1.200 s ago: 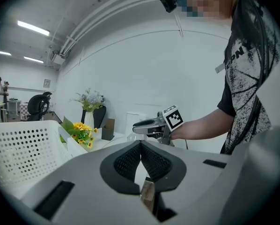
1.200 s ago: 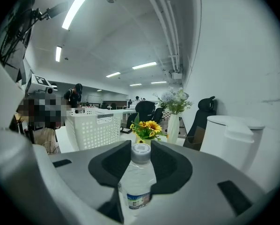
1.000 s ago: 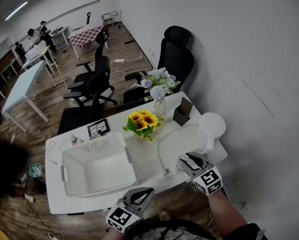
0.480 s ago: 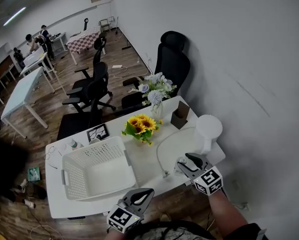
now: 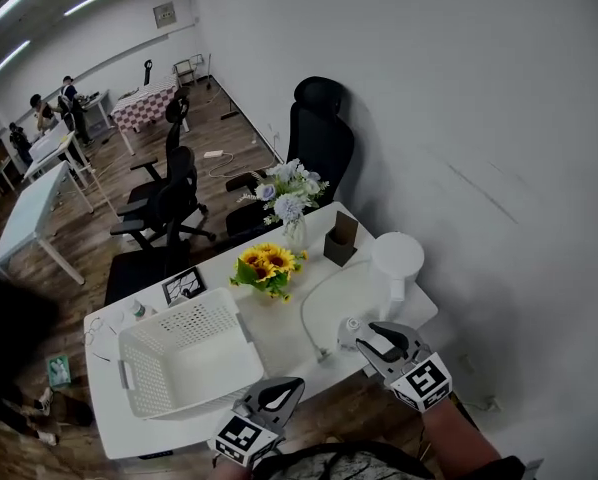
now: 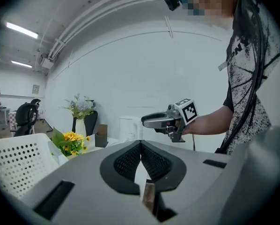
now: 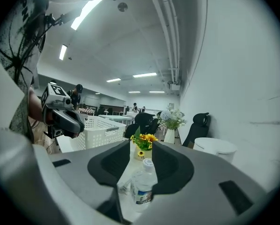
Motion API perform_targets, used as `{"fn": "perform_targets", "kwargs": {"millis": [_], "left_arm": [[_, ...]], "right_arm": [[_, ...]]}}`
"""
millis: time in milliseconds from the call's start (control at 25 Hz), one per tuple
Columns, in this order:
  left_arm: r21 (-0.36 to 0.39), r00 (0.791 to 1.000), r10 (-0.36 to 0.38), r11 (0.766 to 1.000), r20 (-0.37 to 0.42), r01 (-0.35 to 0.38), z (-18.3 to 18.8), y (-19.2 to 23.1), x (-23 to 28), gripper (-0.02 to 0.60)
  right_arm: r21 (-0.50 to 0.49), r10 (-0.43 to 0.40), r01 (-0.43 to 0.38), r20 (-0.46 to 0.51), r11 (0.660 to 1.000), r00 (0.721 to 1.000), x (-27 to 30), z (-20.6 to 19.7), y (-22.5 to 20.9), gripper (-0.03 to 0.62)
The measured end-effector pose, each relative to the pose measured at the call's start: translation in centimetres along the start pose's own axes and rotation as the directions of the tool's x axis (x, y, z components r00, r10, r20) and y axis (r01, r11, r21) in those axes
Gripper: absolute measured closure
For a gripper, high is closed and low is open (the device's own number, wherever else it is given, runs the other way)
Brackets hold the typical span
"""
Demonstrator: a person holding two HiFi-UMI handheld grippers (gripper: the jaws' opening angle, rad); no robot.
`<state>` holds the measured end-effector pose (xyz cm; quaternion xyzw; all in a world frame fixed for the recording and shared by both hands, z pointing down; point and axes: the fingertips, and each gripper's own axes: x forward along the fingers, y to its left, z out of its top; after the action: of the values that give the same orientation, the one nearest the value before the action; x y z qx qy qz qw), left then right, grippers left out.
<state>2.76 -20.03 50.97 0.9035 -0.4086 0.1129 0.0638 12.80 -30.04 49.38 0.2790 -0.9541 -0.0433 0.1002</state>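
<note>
Two tools show at the front edge of the desk (image 5: pixel 279 330) in the head view: my left hand-held gripper (image 5: pixel 282 388), just off the edge near the white basket (image 5: pixel 144 363), and my right hand-held gripper (image 5: pixel 369 336), with a water bottle (image 5: pixel 352 325) at its tip. In the left gripper view, my left jaws are pressed together with nothing between them. In the right gripper view, my right jaws stand apart with the bottle upright between them, a gap showing on its left and sunflowers (image 7: pixel 143 142) beyond.
</note>
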Motion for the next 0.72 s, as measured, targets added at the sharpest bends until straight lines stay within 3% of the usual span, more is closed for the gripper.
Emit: {"fn": "perform_targets", "kwargs": {"millis": [240,720], "left_arm": [[0.018,0.999,-0.032,0.999,0.008,0.032,0.6,-0.6,0.7,0.571],[0.011,0.999,-0.037,0.999,0.016,0.036,0.4,-0.9,1.1,0.571]], "right_arm": [[0.017,0.02,-0.02,-0.025,1.0,0.999,-2.4,-0.6,2.0,0.551],[0.056,0.11,-0.106,-0.075,0.993,0.991,-3.5,-2.5,5.5,0.572]]}}
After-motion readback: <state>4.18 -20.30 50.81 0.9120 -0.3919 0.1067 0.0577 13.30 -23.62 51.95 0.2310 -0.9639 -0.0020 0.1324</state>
